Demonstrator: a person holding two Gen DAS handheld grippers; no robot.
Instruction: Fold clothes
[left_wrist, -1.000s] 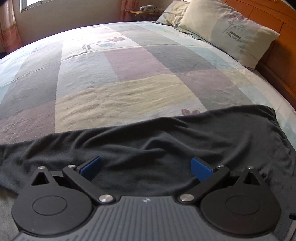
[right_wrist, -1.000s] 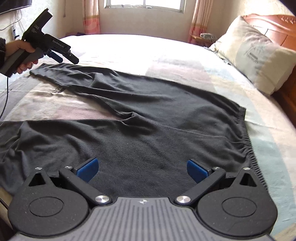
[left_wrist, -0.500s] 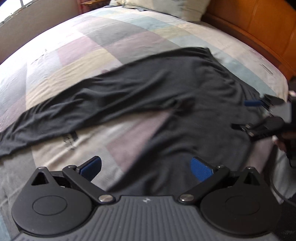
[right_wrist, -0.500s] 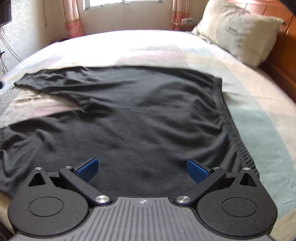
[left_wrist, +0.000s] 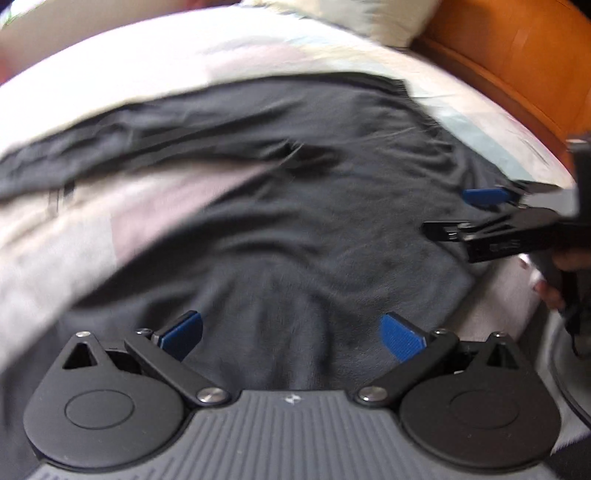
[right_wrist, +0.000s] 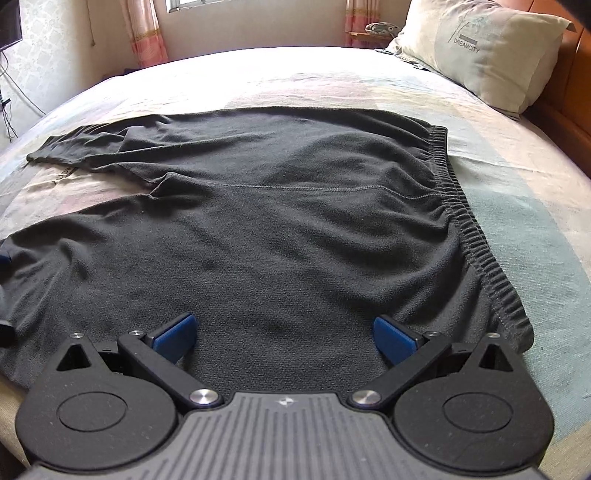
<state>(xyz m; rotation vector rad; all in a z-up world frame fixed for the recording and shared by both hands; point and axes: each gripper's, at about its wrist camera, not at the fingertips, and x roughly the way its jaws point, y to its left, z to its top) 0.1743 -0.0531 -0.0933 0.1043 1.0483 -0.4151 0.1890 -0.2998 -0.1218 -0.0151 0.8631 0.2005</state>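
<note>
Lying flat across the patchwork bed (right_wrist: 517, 206), the black trousers (right_wrist: 280, 206) have their elastic waistband (right_wrist: 476, 236) towards the pillow (right_wrist: 491, 51) side and both legs running away to the left. Left hand-held gripper (left_wrist: 291, 332) hovers over the cloth, fingers spread and empty. Right hand-held gripper (right_wrist: 282, 334) hangs above the near trouser edge, spread wide too, gripping nothing.

Bed (right_wrist: 535, 206) open around trousers (right_wrist: 280, 206) — pillow (right_wrist: 491, 48) far.
</note>
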